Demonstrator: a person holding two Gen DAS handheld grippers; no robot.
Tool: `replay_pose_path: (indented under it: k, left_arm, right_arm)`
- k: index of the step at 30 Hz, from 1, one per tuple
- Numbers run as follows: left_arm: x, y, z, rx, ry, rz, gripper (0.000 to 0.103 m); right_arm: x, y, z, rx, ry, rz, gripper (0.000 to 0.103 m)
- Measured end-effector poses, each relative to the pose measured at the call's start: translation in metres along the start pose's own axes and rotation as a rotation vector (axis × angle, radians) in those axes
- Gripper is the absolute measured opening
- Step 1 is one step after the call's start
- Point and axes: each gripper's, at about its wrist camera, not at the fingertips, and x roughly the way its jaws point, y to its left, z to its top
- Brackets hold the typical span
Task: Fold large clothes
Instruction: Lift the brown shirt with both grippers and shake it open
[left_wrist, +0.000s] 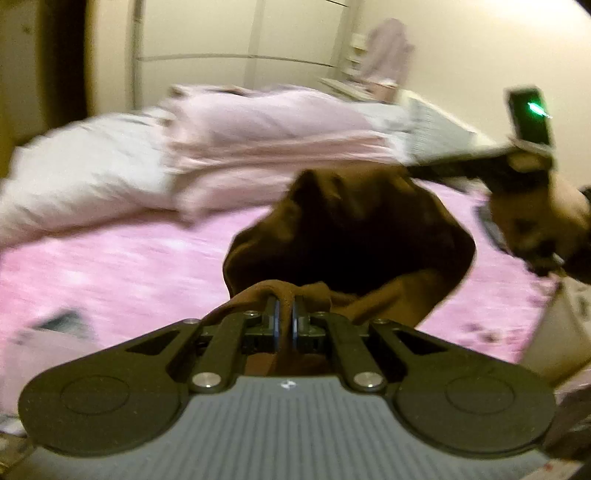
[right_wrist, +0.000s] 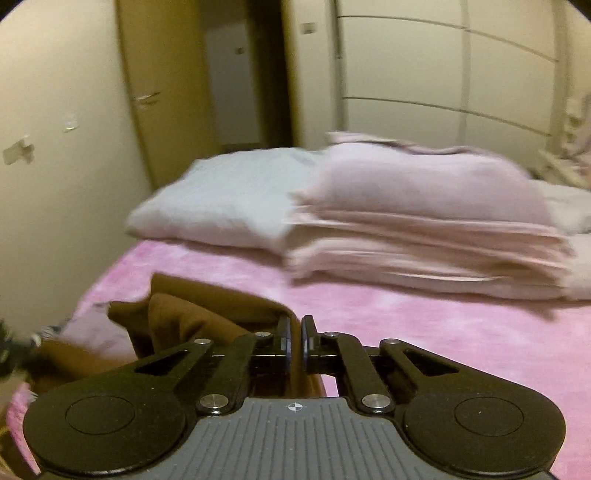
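Brown cloth (left_wrist: 351, 236), dark, soft and creased, hangs bunched between both tools above the pink bed cover (left_wrist: 129, 266). Left tool (left_wrist: 285, 317) pinches one fold of it; right tool (right_wrist: 294, 338) pinches another edge, jaws pressed together on fabric. Its long axis cannot be told. Bare pink cover lies beyond, then stacked pale pink blankets (right_wrist: 424, 229) beside a white pillow (right_wrist: 221, 199).

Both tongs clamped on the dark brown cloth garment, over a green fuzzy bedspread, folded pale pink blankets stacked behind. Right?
Not quite: the fuzzy bedspread is pink, not green, as the right wrist view shows. The rest holds: the left tongs and right tongs are each clamped on the dark brown cloth garment, with the folded pale pink blankets stacked behind.
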Motion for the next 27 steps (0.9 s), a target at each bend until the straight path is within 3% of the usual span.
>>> replay_pose_path:
  k: [3, 5, 7, 9, 13, 15, 17, 24, 27]
  left_arm:
    - [0.051, -0.054, -0.006, -0.038, 0.103, -0.106, 0.014]
    - [0.082, -0.084, -0.008, 0.012, 0.154, -0.113, 0.020]
    - [0.106, -0.101, -0.008, 0.049, 0.192, -0.128, 0.023]
    - [0.122, -0.113, -0.014, 0.091, 0.222, -0.130, 0.030]
    - [0.158, -0.128, -0.019, 0.218, 0.254, -0.118, 0.039]
    - [0.169, -0.134, -0.024, 0.295, 0.252, -0.122, 0.054]
    - [0.192, -0.132, -0.029, 0.365, 0.248, -0.125, 0.060]
    - [0.259, -0.142, -0.052, 0.593, 0.288, -0.178, 0.060]
    - [0.287, -0.159, -0.068, 0.749, 0.284, -0.202, 0.060]
  right_arm:
    - [-0.023, -0.083, -0.025, 0.080, 0.009, -0.194, 0.003]
    - [-0.033, -0.130, -0.046, 0.152, 0.040, -0.271, 0.010]
    - [-0.049, -0.159, -0.072, 0.198, 0.065, -0.312, 0.027]
    - [-0.062, -0.174, -0.101, 0.226, 0.097, -0.346, 0.053]
    - [-0.070, -0.196, -0.153, 0.290, 0.202, -0.380, 0.055]
    - [-0.068, -0.196, -0.171, 0.308, 0.247, -0.390, 0.055]
    - [-0.070, -0.189, -0.185, 0.291, 0.287, -0.389, 0.057]
    - [-0.031, -0.197, -0.229, 0.220, 0.415, -0.365, 0.060]
    - [-0.013, -0.206, -0.244, 0.155, 0.450, -0.352, 0.062]
